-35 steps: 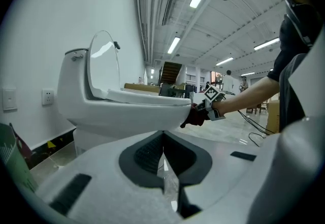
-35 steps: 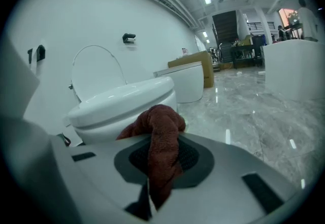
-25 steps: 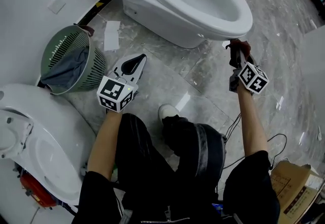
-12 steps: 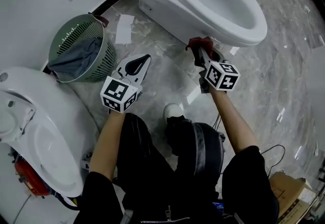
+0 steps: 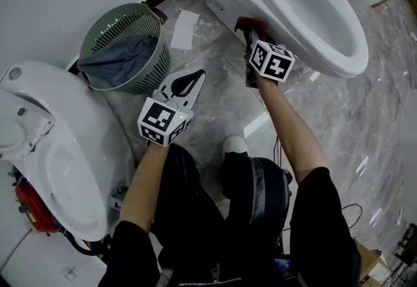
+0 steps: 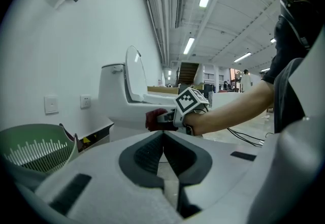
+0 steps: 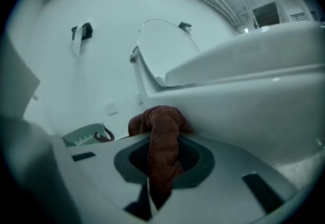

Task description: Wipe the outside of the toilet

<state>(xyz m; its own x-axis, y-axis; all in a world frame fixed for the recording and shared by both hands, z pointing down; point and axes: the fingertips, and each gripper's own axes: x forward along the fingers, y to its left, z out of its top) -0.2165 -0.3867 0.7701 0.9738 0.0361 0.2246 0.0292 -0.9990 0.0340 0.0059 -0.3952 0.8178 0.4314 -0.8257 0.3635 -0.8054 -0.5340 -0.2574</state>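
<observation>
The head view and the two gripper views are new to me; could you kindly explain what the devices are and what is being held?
There is no robot: a person holds a hand-held gripper in each hand, and the marker cubes are part of those tools. The head view looks down from the person's head; each gripper view looks along its own jaws. The right hand-held gripper is shut on a dark red cloth, held against the outer side of the white toilet. The left hand-held gripper hovers above the marble floor, jaws together, empty. Nearby stand a green basket with grey fabric inside and a second toilet.
</observation>
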